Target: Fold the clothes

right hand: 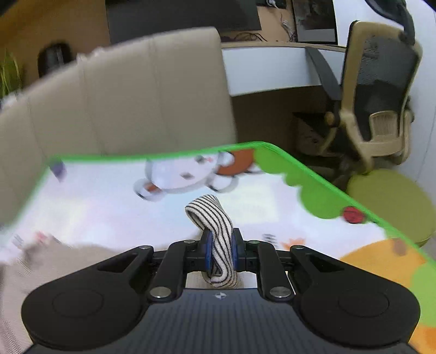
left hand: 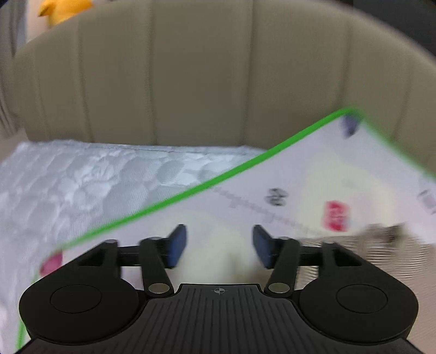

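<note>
A striped black-and-white garment point(right hand: 218, 239) is pinched in my right gripper point(right hand: 220, 253), which is shut on a fold of it above a green-edged cartoon mat point(right hand: 109, 207). More of the striped cloth lies blurred at the lower left of the right wrist view point(right hand: 35, 261). In the left wrist view my left gripper point(left hand: 220, 246) is open and empty over the same mat point(left hand: 286, 177). The striped garment point(left hand: 362, 242) shows blurred to its right, apart from the blue pads point(left hand: 178, 245).
The mat lies on a quilted grey mattress point(left hand: 81, 179) with a beige padded headboard point(left hand: 204, 68) behind. A yellow plush toy point(left hand: 62, 11) sits at the top left. An office chair point(right hand: 381, 95), a green stool point(right hand: 392, 201) and a desk point(right hand: 272, 65) stand to the right.
</note>
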A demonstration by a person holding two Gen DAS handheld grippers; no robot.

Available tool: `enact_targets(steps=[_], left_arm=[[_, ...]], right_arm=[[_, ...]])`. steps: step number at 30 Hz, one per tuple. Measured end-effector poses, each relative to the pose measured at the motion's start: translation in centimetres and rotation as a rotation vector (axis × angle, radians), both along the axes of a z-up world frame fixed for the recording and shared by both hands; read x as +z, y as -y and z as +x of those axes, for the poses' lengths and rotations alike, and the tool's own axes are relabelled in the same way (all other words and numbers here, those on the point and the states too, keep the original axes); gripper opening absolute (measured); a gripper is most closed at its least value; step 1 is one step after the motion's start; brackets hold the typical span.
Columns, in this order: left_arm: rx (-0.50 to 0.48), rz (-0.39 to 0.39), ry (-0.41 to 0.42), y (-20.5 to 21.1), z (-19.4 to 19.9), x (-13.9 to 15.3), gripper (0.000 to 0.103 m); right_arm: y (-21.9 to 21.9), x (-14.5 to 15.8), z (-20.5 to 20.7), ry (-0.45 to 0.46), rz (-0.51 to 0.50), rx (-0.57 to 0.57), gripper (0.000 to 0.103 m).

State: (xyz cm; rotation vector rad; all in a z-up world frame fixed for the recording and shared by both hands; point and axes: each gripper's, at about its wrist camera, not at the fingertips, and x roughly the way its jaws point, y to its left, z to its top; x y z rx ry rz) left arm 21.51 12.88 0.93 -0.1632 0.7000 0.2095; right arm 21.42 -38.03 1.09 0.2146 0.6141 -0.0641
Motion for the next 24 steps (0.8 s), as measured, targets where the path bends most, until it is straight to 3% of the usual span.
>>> enact_targets(steps=[2,6,7,9,12,14,19,24], left_arm=[[0.04,-0.123,0.026,1.4,-3.6,1.2,0.079],[0.106,-0.374,0.046,1.5,-10.0,2.0,0.087],[0.095,-0.374,0.062,1.7,-10.8,1.9,0.089],[0.07,-0.283,0.095,1.6,-11.6,1.9,0.095],[0.14,-0.165,0.133,0.1,-10.8,1.7,0.095],[0.168,-0.202,0.113,-2.0,-10.6,1.1,0.095],[0.218,-0.396,0.055,-6.8,-10.2,-0.6,0.097],[0.221,-0.449,0.011,-8.5,-9.4,-2.2,0.098]], right_arm=[[-1.6,1.7,0.1,0.026,0.031,0.025,0.013],[-6.1,5.2,0.4,0.073,0.096,0.111,0.013],[-7.6,6.1,0.5,0.081,0.109,0.141,0.013],[-10.5,7.4,1.0,0.092,0.126,0.198,0.013],[-15.9,8.4,1.8,0.074,0.108,0.287,0.013],[-19.8,8.6,2.5,0.059,0.066,0.348,0.013],[-27.5,7.4,3.9,0.012,0.013,0.441,0.013],[-32.2,5.8,4.3,-0.033,-0.016,0.493,0.015]])
